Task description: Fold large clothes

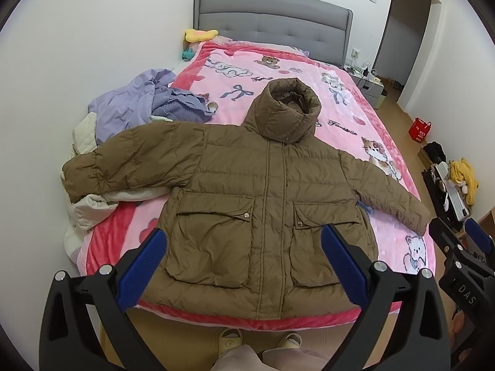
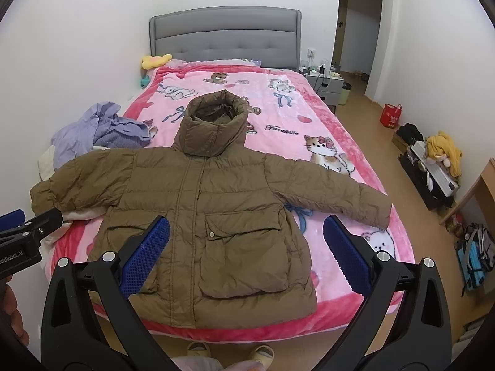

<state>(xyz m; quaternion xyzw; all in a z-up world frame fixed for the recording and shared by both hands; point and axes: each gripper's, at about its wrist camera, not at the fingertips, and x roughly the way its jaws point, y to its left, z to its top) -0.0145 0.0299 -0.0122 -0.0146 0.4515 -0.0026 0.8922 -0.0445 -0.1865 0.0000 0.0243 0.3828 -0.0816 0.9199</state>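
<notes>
A brown hooded puffer jacket (image 1: 247, 191) lies flat, front up, on the pink blanket of the bed (image 1: 355, 114), both sleeves spread out and the hood toward the headboard. It also shows in the right wrist view (image 2: 216, 204). My left gripper (image 1: 244, 250) is open and empty, held above the jacket's hem at the foot of the bed. My right gripper (image 2: 247, 241) is open and empty, also above the hem, to the right of the left one. Each gripper appears at the edge of the other's view.
A heap of lilac and white clothes (image 1: 130, 108) lies on the bed's left side, under the jacket's left sleeve. The grey headboard (image 1: 272, 21) stands at the far end. A nightstand (image 2: 324, 83), a red bag (image 2: 391, 116) and clutter (image 2: 433, 167) line the right wall.
</notes>
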